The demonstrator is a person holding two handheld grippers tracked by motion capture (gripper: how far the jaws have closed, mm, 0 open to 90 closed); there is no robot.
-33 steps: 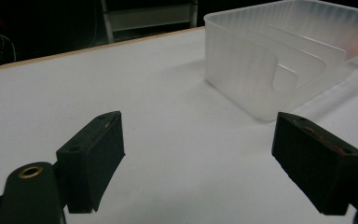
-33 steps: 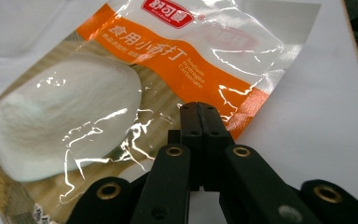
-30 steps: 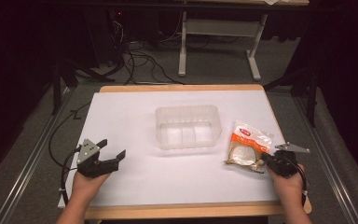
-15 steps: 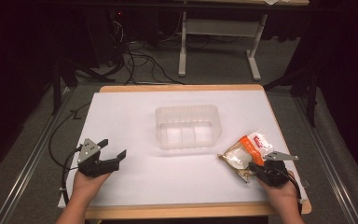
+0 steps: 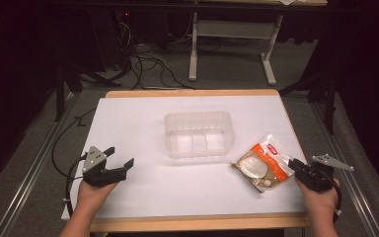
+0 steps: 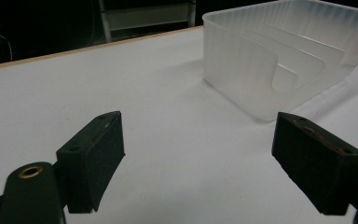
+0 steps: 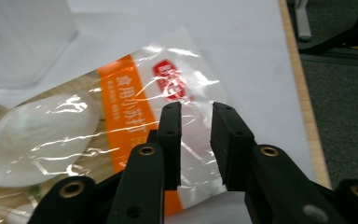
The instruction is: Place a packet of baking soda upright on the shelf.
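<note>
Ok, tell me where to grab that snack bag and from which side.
Take the snack bag by its flat clear edge beside the red logo, coming from the table's right, where the right gripper already sits, jaws slightly apart over the film. That end looks thin and empty, while the bulging white contents fill the far end toward the plastic container.
</note>
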